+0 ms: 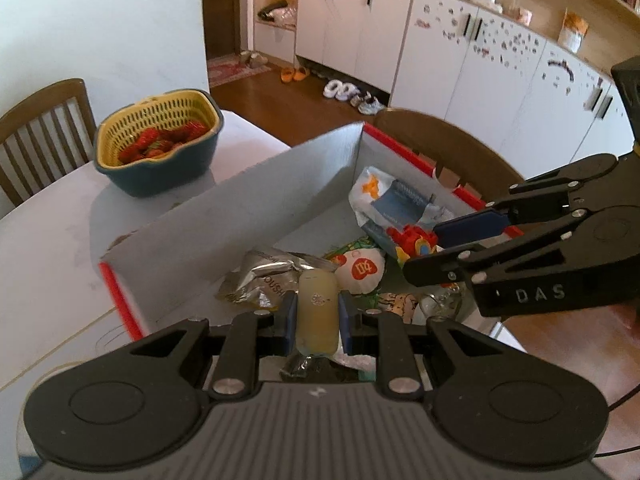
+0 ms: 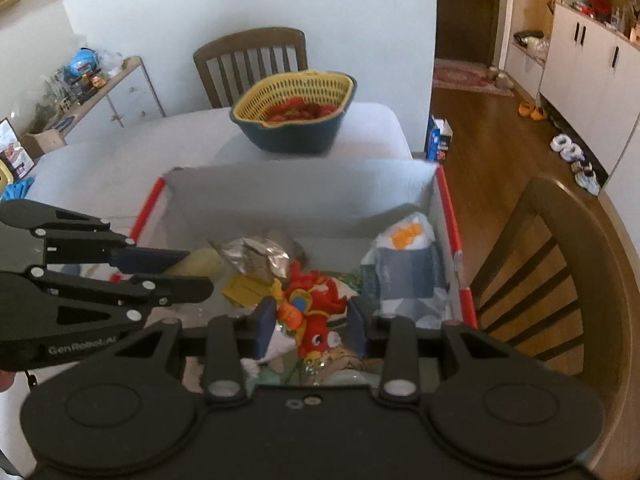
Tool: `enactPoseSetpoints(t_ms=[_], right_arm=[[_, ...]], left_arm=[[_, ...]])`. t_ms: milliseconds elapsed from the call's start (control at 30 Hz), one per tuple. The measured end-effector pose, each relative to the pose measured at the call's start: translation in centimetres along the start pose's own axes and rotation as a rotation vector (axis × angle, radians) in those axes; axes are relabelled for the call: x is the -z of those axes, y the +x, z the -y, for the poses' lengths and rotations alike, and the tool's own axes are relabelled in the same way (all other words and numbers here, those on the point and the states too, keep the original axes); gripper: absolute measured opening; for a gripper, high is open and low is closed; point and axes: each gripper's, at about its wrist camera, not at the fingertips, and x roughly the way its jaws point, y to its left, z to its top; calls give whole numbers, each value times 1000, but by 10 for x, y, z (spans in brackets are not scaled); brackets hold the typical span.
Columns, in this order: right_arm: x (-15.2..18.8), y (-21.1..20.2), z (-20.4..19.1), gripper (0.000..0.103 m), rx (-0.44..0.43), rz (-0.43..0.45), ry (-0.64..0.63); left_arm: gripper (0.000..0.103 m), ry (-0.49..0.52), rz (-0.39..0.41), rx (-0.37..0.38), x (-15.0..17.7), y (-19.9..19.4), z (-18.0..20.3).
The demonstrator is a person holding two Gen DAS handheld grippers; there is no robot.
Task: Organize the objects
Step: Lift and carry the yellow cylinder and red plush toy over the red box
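My left gripper point(image 1: 317, 316) is shut on a pale yellow capsule-shaped bottle point(image 1: 316, 312), held upright over the near end of an open cardboard box point(image 1: 256, 200); the bottle also shows in the right wrist view point(image 2: 200, 262). The box holds a silver foil pouch point(image 1: 260, 276), a round white packet with a red mark point(image 1: 360, 270), a white and blue bag point(image 1: 396, 198) and a red toy point(image 2: 316, 304). My right gripper point(image 2: 312, 326) is open, its blue pads on either side of the red toy above the box. It also appears at the right of the left wrist view point(image 1: 452, 244).
A yellow strainer basket of strawberries in a dark blue bowl point(image 1: 160, 148) stands on the white table point(image 1: 48, 240) beyond the box. Wooden chairs stand at the far side point(image 2: 252, 60) and right point(image 2: 560, 272) of the table. White cabinets point(image 1: 440, 48) line the far wall.
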Motion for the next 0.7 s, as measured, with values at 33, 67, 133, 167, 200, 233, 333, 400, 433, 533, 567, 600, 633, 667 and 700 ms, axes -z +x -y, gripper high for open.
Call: enactPoseSetpoints(t_ms=[33,67,133,167,200,233,333,400,433,533,567,600,633,667,700], right_arm=[[2,4,2,37,-5,-11,0],[2,6,4,37,-5,-18,-3],[6,11,7,37,-11,-34,-12],[7,13,8,37,-18,-43,-19],[9,15,8,37,-16,-49,-27],[10,17,8,37,-13,-55,-36],[15,26,9,37,-11,-81,-49],[18,31,10,37,-8,-94,-50],[19,32,10,37,-7,-100,-48],[20,38,10,37,-5,-112,-54],[20,40,9,37,-1,-117,-57],[21,41,9,37,0,-123,-57],[22,43,9,37,0,-130,-54],[22,44,10,37,0,-136,-50],[23,45,10,37,0,-140,-48]], left_arm=[[21,8,-10,-2,-1,6,1],[21,14,-19,-4,-1,10,2],[21,28,-35,-5,-2,19,3],[21,37,-41,-7,-3,22,4],[21,44,-47,-9,-4,26,4],[21,48,-56,-10,-5,30,4],[21,45,-82,-8,-6,39,3],[21,48,-103,-6,-6,44,2],[21,51,-111,-7,-7,48,3],[21,53,-129,-3,-7,55,2],[21,52,-132,-1,-7,56,2],[21,51,-135,1,-7,57,1],[21,49,-138,3,-7,58,1],[21,46,-141,5,-8,59,0],[21,43,-144,6,-7,59,0]])
